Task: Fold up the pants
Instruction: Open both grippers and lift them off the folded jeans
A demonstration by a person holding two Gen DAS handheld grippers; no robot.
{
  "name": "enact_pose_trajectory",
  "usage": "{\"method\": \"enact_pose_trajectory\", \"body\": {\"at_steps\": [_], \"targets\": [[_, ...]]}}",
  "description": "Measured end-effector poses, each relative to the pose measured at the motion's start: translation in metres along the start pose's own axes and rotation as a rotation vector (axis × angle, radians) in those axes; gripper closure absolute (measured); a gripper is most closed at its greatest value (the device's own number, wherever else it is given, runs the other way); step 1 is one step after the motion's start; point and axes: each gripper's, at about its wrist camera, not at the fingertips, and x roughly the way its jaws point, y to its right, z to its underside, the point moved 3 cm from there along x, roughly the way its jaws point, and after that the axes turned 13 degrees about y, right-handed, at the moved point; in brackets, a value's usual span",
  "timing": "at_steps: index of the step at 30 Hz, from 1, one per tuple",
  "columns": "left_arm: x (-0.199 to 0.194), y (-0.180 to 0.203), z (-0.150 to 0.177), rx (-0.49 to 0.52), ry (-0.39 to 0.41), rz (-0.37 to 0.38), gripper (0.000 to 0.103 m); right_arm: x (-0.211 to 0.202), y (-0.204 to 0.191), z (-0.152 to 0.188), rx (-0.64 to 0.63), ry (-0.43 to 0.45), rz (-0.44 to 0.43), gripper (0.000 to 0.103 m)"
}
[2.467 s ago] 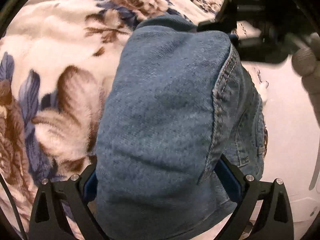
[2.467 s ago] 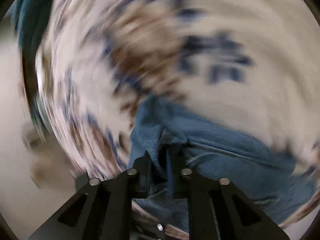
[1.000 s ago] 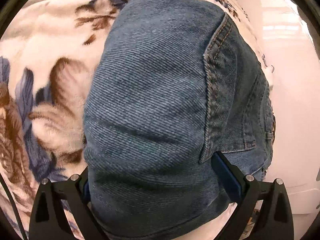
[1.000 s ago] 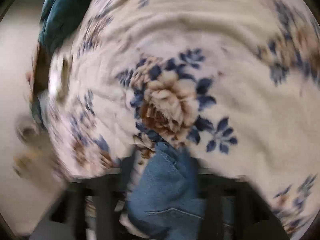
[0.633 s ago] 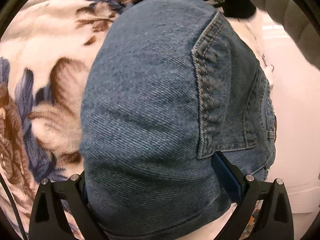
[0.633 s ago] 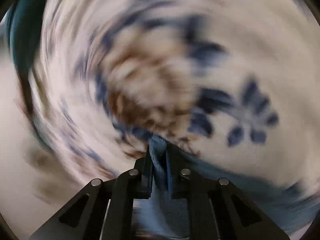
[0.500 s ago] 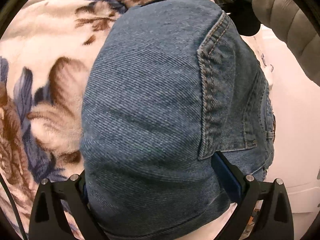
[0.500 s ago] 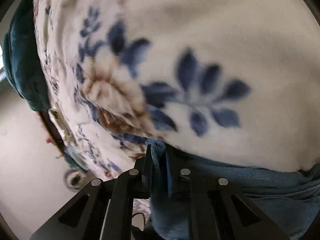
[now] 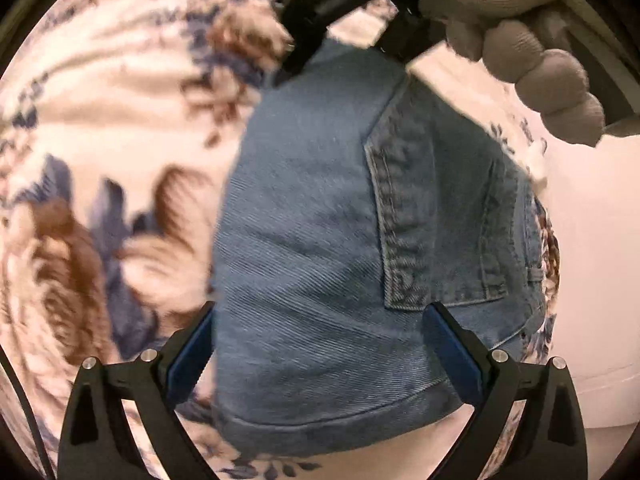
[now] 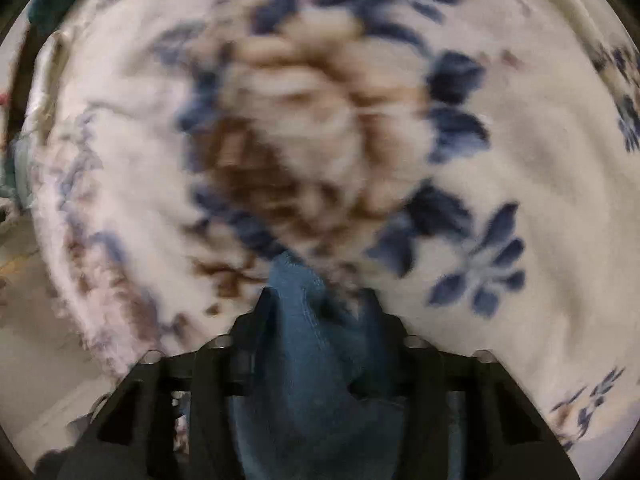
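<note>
Cream plush blanket [image 9: 120,92] printed with brown and blue flowers fills the background of both views, and the folded pants [image 9: 340,260] lie on top of it. Seen from the left wrist camera, the pants form a thick blue denim bundle with a back pocket [image 9: 436,216] facing up on the bundle's right half and a stitched hem running along the bundle's near edge. To the right of the pants the blanket ends and a pale, plain area shows beyond its edge.

Spread wide, the left tool [image 9: 318,344] has its two fingers on either side of the bundle's near end, the blue pads [image 9: 452,356] beside the denim; whether they press it cannot be told.

At the far end of the pants, the right tool [image 9: 340,28] shows as a blurred black frame reaching the denim's far edge, with a gloved hand [image 9: 520,44] in a light knit glove gripping it, to the upper right of the pants.

From the right wrist camera the picture is blurred. A bunched fold of the pants [image 10: 316,344] sits between the fingers of the right tool [image 10: 318,312], which stand somewhat apart with denim filling the gap; whether they are pinching it cannot be told. Beyond the pants, the blanket [image 10: 520,140] shows a large brown flower ringed by blue leaves.
</note>
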Motion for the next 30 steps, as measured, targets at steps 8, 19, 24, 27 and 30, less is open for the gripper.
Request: {"method": "enact_pose_trajectory", "body": {"at_steps": [8, 19, 24, 27, 30], "targets": [[-0.052, -0.031, -0.059, -0.028, 0.163, -0.003, 0.001, -0.142, 0.008, 0.042, 0.0, 0.451, -0.005, 0.009], [0.017, -0.043, -0.12, -0.144, 0.049, 0.064, 0.001, -0.129, 0.166, 0.177, 0.298, 0.321, 0.12, 0.009], [0.039, -0.045, -0.119, -0.151, 0.003, 0.01, 0.002, -0.073, 0.2, 0.201, 0.572, 0.317, -0.271, 0.038], [0.051, -0.046, -0.117, -0.08, 0.004, -0.103, 0.002, -0.074, 0.195, 0.21, 0.613, 0.454, -0.233, 0.068], [0.059, -0.043, -0.112, 0.005, 0.003, -0.163, 0.0, -0.099, 0.191, 0.221, 0.618, 0.573, -0.122, 0.085]]}}
